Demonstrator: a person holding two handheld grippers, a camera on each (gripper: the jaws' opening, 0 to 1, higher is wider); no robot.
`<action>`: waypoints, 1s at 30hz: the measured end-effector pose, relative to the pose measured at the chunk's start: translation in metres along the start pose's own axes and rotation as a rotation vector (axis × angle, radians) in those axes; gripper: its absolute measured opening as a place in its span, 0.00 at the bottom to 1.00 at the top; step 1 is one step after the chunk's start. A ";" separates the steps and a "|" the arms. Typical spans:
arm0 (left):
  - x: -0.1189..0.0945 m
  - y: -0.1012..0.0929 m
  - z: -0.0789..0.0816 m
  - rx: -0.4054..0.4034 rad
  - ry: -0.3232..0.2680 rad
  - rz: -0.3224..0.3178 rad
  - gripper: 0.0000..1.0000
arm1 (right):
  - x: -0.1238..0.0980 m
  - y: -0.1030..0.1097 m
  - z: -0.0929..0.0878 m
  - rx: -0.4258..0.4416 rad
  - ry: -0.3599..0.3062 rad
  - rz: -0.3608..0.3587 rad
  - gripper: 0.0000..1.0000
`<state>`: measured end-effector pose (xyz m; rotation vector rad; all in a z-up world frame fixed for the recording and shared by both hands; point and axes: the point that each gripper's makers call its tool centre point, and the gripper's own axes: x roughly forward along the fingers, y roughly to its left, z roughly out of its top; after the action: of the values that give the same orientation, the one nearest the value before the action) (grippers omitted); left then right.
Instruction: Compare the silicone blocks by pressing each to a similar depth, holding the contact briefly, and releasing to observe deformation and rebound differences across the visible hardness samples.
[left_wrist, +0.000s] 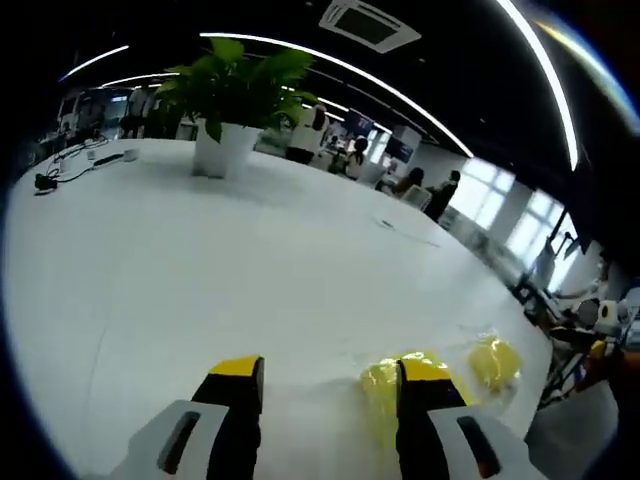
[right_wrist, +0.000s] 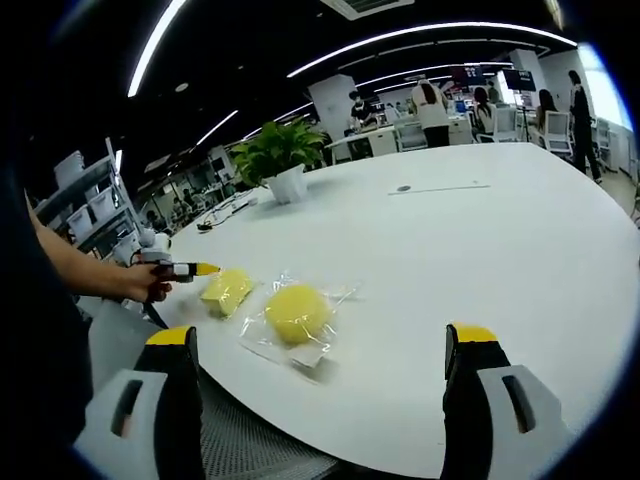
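Two yellow silicone blocks in clear wrapping lie near the edge of the white table (right_wrist: 480, 240). In the right gripper view a rounded block (right_wrist: 297, 312) sits in the middle and a flatter block (right_wrist: 226, 290) to its left. My right gripper (right_wrist: 322, 338) stands wide open, short of the rounded block, with nothing between its jaws. A hand (right_wrist: 140, 282) holds my left gripper (right_wrist: 195, 268) beside the flatter block. In the left gripper view my left gripper (left_wrist: 330, 370) is open; one block (left_wrist: 378, 385) lies just behind its right jaw, the other block (left_wrist: 495, 360) farther right.
A potted plant (left_wrist: 235, 100) in a white pot stands at the table's far side, with cables (left_wrist: 60, 170) near it. The table edge (right_wrist: 300, 410) runs just ahead of my right gripper. People and desks (right_wrist: 435, 105) are in the background.
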<state>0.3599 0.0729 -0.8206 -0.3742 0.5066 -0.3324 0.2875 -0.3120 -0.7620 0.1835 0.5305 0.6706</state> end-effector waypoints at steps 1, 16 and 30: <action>-0.001 -0.001 0.002 -0.012 0.003 -0.012 0.70 | 0.000 0.000 0.000 0.000 0.000 -0.001 0.96; -0.043 -0.039 0.048 0.212 -0.062 -0.127 1.00 | 0.006 0.002 0.006 -0.037 0.000 0.015 0.96; -0.084 -0.049 0.039 0.318 -0.068 -0.119 1.00 | 0.009 0.002 -0.003 -0.114 0.054 0.011 0.96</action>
<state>0.3005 0.0737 -0.7342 -0.1064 0.3579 -0.5061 0.2907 -0.3052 -0.7676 0.0617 0.5414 0.7161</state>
